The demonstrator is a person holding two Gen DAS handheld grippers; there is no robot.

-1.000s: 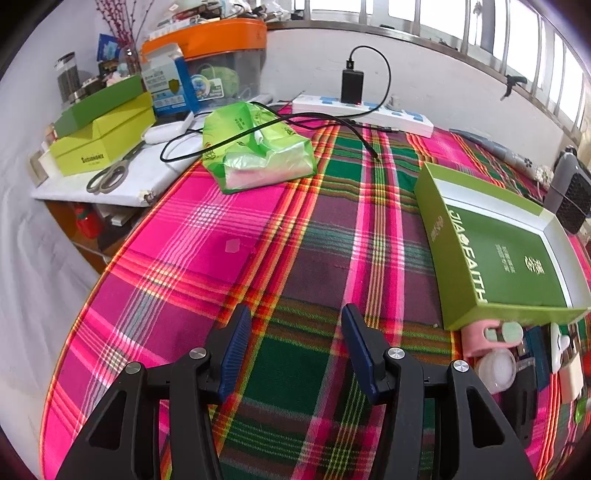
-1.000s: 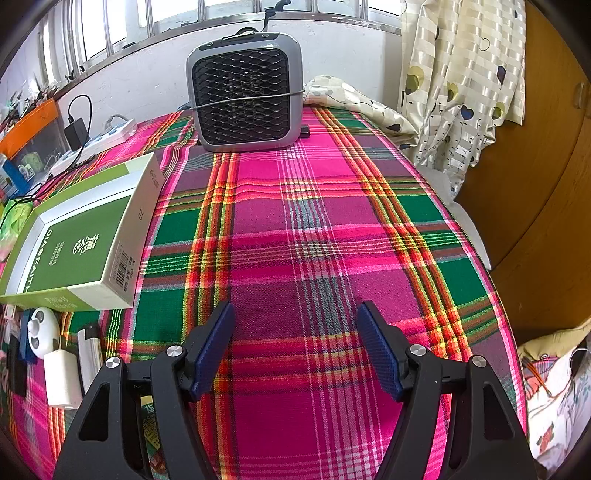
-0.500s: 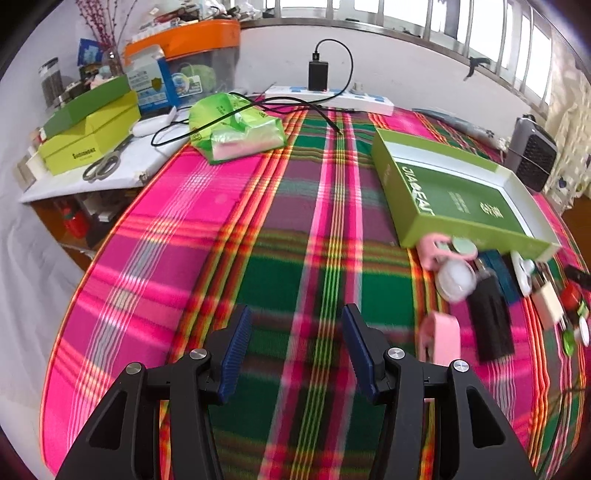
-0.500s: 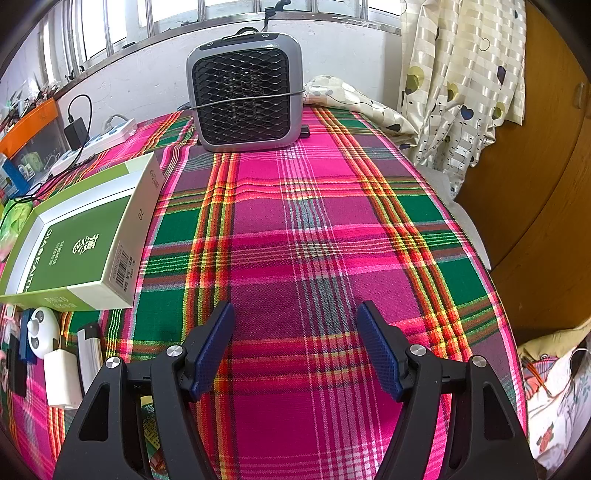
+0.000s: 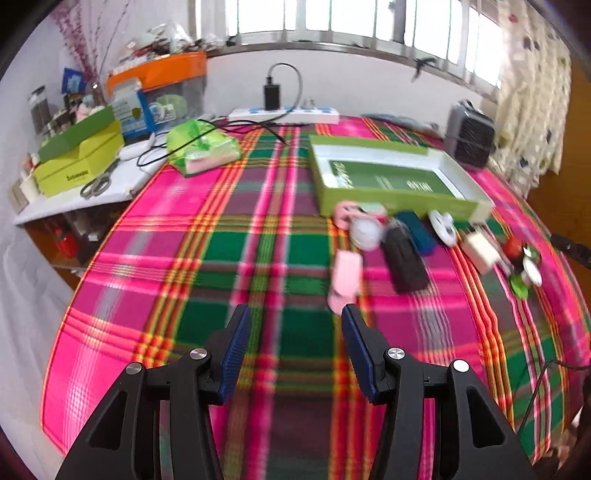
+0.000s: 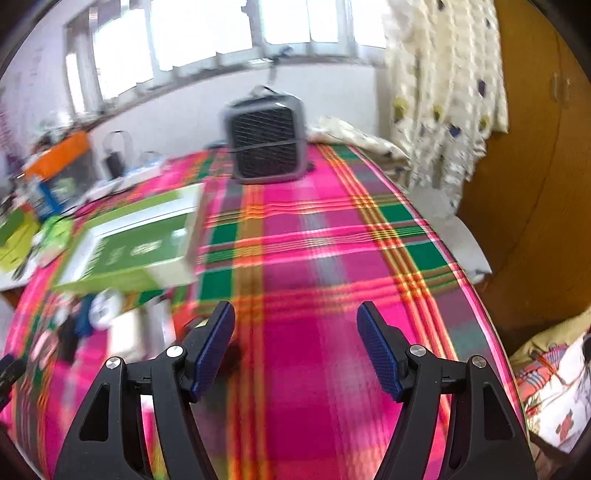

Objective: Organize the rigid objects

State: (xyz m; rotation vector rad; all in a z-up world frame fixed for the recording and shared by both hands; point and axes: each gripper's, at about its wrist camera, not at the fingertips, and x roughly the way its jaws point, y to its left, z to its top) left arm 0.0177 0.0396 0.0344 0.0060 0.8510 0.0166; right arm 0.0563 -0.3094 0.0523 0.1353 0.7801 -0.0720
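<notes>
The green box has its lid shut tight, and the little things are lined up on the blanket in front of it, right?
Not quite. In the left wrist view the green box is open like a tray, with no lid on it. The little things, like the pink case and black case, do lie in front of it.

Bright barred windows [image 5: 332, 18] top a white wall [image 5: 369, 88]; wooden door [image 6: 546, 184] beside curtain [image 6: 443, 92].

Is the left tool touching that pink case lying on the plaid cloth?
Apart. The left wrist view shows the left tool open, with plaid cloth between its fingertips, and the pink case lying just beyond its right finger.
</notes>
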